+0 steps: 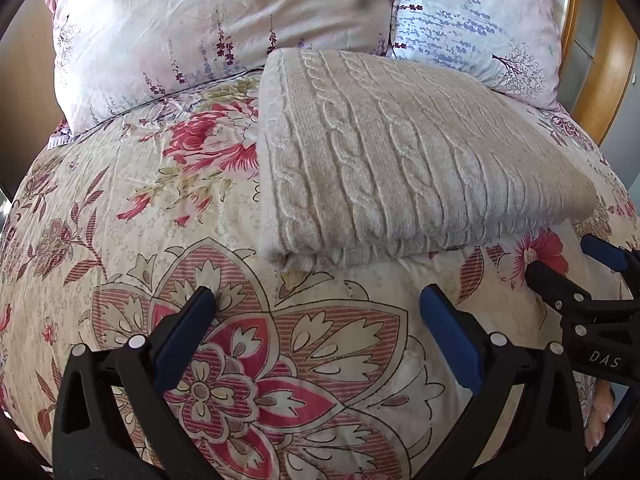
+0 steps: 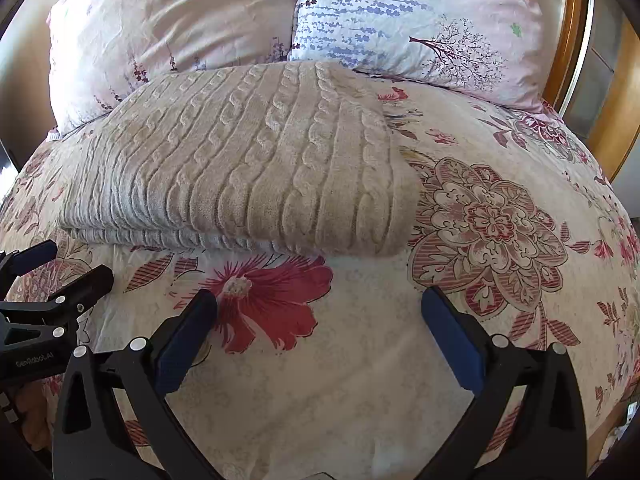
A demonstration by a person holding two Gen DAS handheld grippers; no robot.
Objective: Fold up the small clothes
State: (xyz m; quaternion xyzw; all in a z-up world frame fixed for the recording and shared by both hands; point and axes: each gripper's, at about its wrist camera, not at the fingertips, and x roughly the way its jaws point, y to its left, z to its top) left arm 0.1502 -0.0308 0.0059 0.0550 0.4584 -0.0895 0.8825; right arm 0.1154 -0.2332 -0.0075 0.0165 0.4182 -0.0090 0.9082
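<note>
Here, left hand-held gripper (image 1: pixel 318 300) wide, empty, right hand-held gripper (image 2: pixel 319 302) likewise

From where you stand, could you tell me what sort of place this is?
Most likely a bedroom: a bed with a floral duvet, two pillows at a wooden headboard, and a folded knit sweater on top.

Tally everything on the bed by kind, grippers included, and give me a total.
Folded knitted sweater: 1
Pillows: 2, the pink pillow and the blue-printed pillow
Flowered bedspread: 1
Grippers: 2, the left gripper and the right gripper, both open and empty
Total: 6
</note>
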